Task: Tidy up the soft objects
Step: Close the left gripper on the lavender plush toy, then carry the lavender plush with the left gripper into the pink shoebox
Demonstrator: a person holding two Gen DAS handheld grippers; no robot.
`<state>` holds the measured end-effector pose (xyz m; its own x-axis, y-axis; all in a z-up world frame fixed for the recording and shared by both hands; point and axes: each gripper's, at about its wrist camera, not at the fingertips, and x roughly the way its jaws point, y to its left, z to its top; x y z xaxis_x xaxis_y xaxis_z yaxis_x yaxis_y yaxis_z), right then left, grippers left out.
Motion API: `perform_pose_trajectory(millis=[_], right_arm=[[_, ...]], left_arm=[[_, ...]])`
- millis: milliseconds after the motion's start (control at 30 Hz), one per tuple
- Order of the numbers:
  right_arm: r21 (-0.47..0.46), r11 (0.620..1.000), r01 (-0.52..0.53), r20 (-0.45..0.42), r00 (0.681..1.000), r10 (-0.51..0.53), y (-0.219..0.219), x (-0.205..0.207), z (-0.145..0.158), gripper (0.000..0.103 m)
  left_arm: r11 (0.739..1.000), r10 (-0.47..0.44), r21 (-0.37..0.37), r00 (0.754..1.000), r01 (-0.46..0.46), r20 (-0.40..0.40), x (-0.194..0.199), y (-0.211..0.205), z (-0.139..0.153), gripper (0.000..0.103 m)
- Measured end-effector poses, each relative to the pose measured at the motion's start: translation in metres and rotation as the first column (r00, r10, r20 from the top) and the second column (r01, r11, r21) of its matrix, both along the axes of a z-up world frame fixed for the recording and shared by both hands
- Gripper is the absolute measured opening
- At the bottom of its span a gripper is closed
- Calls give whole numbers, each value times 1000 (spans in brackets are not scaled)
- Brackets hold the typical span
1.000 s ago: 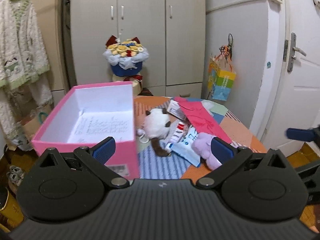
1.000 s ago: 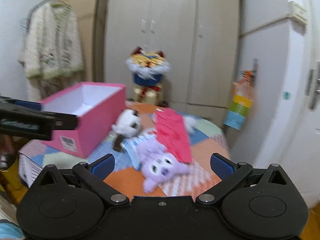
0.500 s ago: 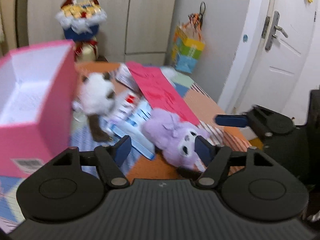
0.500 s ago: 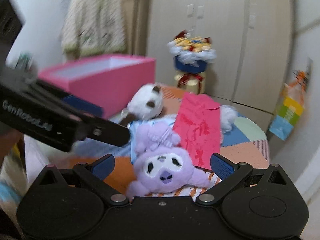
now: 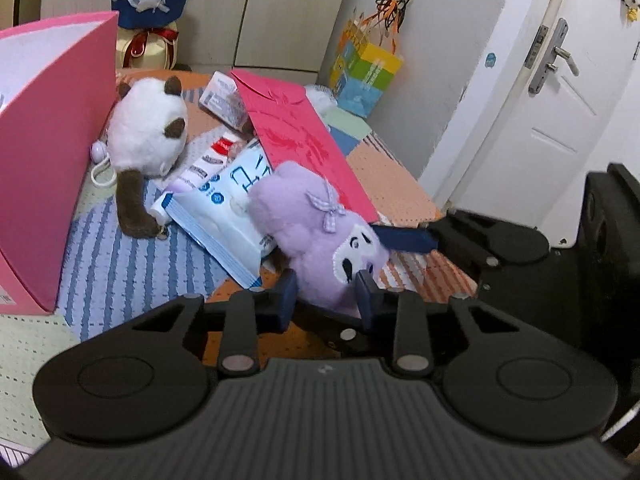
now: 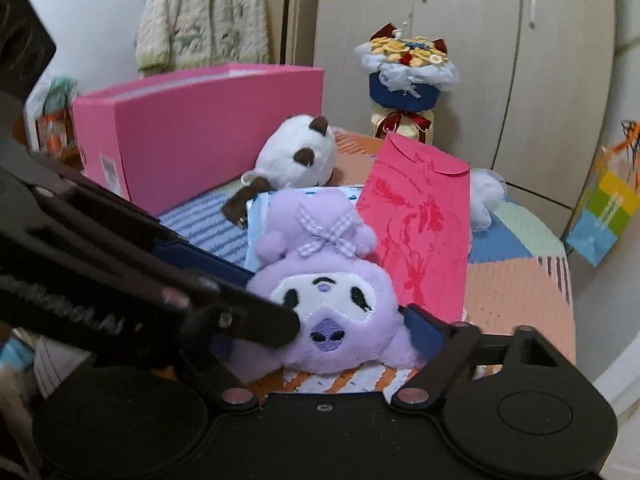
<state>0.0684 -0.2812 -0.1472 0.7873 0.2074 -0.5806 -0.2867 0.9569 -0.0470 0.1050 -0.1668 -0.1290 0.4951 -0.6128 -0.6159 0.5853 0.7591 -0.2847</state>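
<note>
A purple plush toy (image 5: 316,232) with a white face lies on the patchwork table, partly on a white-blue wipes pack (image 5: 224,208). My left gripper (image 5: 326,292) is shut on the plush's lower end. My right gripper (image 6: 324,336) has its fingers on either side of the plush's (image 6: 328,292) head; its blue finger (image 5: 404,238) touches the face. A white-and-brown plush (image 5: 148,140) lies beside the open pink box (image 5: 48,152); both also show in the right wrist view, the plush (image 6: 296,160) next to the box (image 6: 192,132).
A red envelope (image 5: 304,136) lies slanted behind the purple plush, over packets (image 5: 222,98). A flower bouquet (image 5: 150,4) and a colourful gift bag (image 5: 366,72) stand behind the table. A white door (image 5: 552,92) is on the right. A cardigan (image 6: 200,12) hangs far left.
Both grippers moved in on the purple plush. My left gripper's jaws narrowed from wide open and closed on it. My right gripper came lower and closer around its head.
</note>
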Motion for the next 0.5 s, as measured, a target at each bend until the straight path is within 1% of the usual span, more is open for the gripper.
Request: perform_pose_trajectory(millis=[67,133,300,500], right_arm=[[15,1000,16,10,1000,-16,0,-4,1,77],[14,999,29,17,999,-29,2,-7,3,75],[30,998,60,22,998,-61,6,-13,3,73],[36,996,84,5,996,-84,17,-24,13,73]], left_arm=[[1000,0,3,1000,0,6,-1,0,2,28],[1000,-6,6,1000,6,13,-3,1,3,28],[1000,-22,13,1000,22,22,-9,5,7,28],[999,-37,-4,999,37,-3,-20,22,17,28]])
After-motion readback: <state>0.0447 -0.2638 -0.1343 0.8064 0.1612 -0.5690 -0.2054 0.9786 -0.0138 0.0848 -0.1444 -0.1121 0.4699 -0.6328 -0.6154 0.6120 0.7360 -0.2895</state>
